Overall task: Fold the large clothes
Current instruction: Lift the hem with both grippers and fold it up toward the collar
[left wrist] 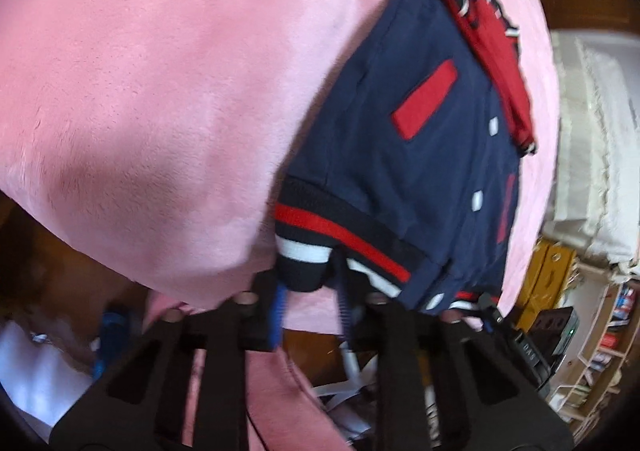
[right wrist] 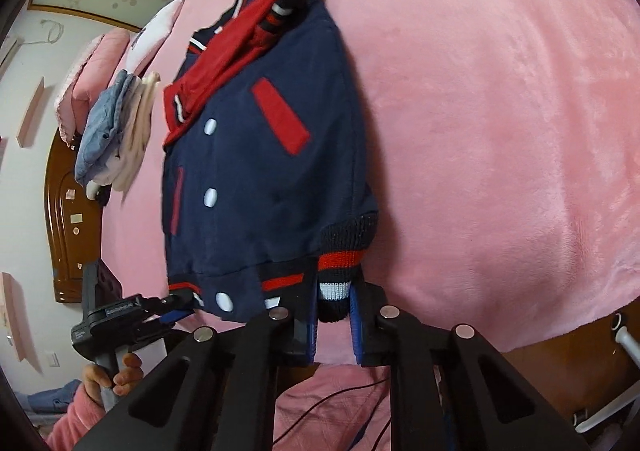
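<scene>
Jacket [right wrist: 256, 155] on pink blanket [right wrist: 480, 131]; folded clothes pile [right wrist: 114, 139] just beside.

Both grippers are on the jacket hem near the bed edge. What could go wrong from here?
1. The right gripper pinches only the hem's corner, so the jacket may slip free.
2. The red sleeve lies loose on top and may slide off when lifted.
3. The left gripper grips a bunched hem corner, risking a skewed fold.

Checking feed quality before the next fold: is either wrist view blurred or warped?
Left wrist view: motion-smeared throughout, jacket and blanket soft-edged. Right wrist view: sharper, jacket snaps crisp. Both: strong fisheye bending, dark corners; no glare.
</scene>
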`<state>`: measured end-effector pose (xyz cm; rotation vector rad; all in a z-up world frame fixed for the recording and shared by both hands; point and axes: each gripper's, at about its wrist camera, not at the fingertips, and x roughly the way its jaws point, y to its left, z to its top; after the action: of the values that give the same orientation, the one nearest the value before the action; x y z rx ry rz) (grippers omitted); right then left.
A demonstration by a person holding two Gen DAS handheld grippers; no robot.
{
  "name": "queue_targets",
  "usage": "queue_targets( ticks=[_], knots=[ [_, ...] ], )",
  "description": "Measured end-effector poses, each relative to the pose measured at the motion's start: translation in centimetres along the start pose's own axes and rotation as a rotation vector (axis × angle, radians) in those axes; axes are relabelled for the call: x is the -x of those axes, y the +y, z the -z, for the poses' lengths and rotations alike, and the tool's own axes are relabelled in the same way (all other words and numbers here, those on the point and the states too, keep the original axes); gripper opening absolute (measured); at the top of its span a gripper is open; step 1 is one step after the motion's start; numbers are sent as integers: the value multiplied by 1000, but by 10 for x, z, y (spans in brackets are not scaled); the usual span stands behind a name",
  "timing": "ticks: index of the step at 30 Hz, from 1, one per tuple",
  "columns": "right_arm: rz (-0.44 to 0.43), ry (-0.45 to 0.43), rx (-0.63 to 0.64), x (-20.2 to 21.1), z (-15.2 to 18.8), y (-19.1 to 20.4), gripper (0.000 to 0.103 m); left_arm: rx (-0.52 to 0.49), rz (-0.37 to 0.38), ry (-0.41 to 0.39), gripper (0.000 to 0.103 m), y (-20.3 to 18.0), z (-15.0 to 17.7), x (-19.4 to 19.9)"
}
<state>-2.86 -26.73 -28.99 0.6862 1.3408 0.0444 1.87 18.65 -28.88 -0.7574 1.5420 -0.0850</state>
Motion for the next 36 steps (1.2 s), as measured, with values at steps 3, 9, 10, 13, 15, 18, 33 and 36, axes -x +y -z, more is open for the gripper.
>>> queue_targets(
  ticks=[3, 9, 10, 13, 15, 18, 33, 36],
  knots=[
    [-8, -14, 8, 16, -4, 16, 13, -40, 7, -46, 8, -11, 2, 13],
    [-46, -49, 2, 46, -16, 42, 13, 1, 126, -106, 7, -29, -7, 57],
    [-54, -61, -11, 51, -19, 45, 13, -2, 129, -116, 7, -35, -11, 63],
    [-108, -119, -70, 72, -31, 49, 13, -18, 149, -150, 7, -53, -30, 84],
    [-148, -168, -106, 86, -42, 51, 13, -17, 180, -161, 7, -68, -45, 92],
    [-193, -223, -141, 102, -62, 57, 13, -15, 226, -161, 7, -86, -66, 97],
    [-147, -303, -274, 82, -223, 103, 13, -44, 227, -179, 7, -161, -226, 73],
    [-131, -297, -308, 60, -248, 100, 13, -39, 194, -167, 7, -169, -256, 53]
  ],
)
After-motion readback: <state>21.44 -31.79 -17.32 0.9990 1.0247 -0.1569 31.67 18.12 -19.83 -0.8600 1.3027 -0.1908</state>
